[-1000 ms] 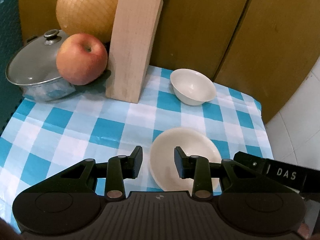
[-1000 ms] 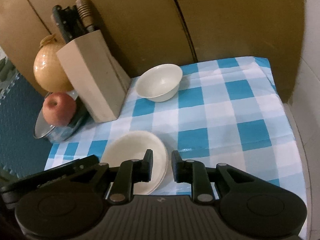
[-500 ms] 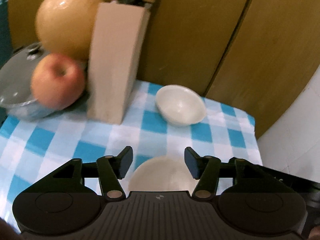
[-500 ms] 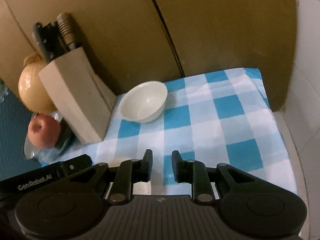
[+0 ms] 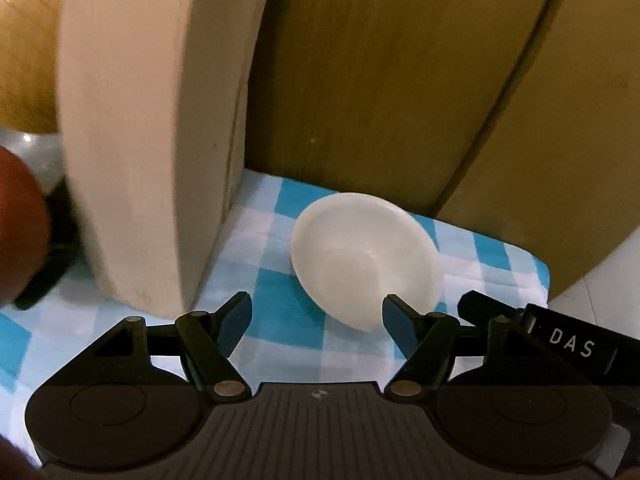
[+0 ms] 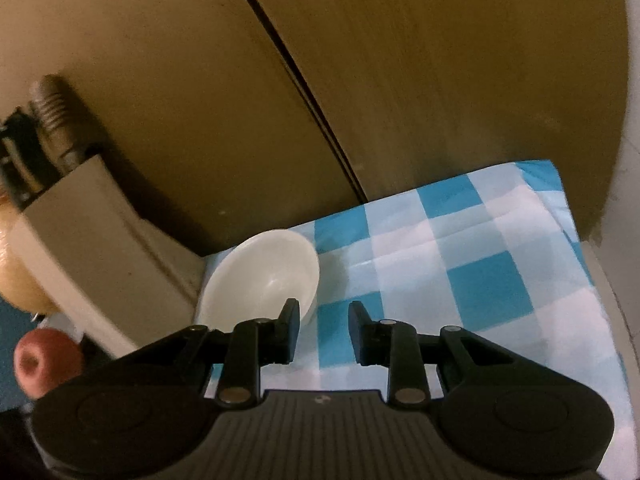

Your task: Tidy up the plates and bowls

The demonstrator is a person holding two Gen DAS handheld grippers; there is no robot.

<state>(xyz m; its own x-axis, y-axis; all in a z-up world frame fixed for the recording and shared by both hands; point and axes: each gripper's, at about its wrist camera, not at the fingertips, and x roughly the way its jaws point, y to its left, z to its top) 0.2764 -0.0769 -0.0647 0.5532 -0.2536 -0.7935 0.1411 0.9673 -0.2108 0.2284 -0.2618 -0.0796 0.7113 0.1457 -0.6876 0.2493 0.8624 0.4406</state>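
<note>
White bowl (image 5: 366, 264) upright on tablecloth (image 5: 280, 324)

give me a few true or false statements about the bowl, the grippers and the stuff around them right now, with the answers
1. The white bowl sits on the checked tablecloth. True.
2. The left gripper is clamped on the bowl. False: its jaws are spread wide and empty, with the bowl just ahead between them.
3. The wooden knife block stands to the left of the bowl. True.
4. The bowl holds an apple. False: the bowl is empty; the apple lies off to the left beyond the block.
5. The right gripper holds a plate. False: its jaws are apart with nothing between them.
</note>
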